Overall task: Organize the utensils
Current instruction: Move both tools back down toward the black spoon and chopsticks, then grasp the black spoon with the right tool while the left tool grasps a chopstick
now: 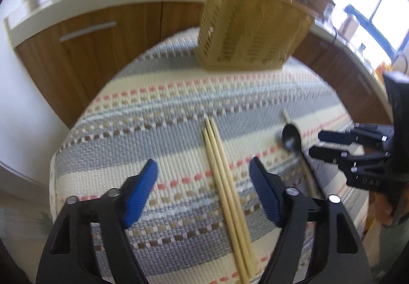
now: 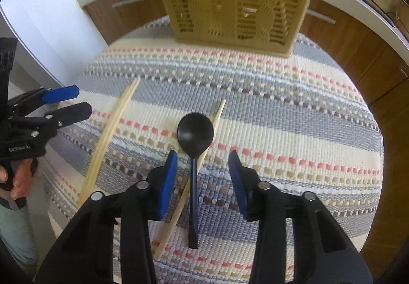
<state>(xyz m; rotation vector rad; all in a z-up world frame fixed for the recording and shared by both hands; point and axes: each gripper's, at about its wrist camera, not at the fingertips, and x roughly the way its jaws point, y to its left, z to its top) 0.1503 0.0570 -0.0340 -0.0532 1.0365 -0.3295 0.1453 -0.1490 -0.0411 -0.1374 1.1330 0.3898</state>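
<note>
Left hand-held gripper point(image 1: 203, 174) hangs low, blue fingers spread wide. Right hand-held gripper point(image 2: 202, 166) is lowered too, jaws parted, gripping nothing.

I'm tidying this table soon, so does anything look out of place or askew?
Yes. The black spoon lies across a single chopstick instead of standing in the tan basket. Another pair of chopsticks lies loose on the striped cloth, angled differently. Nothing looks spilled or damaged.

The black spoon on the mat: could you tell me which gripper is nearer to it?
Right. The right gripper straddles the black spoon handle; the left gripper sits beside it, over the chopstick pair.
</note>
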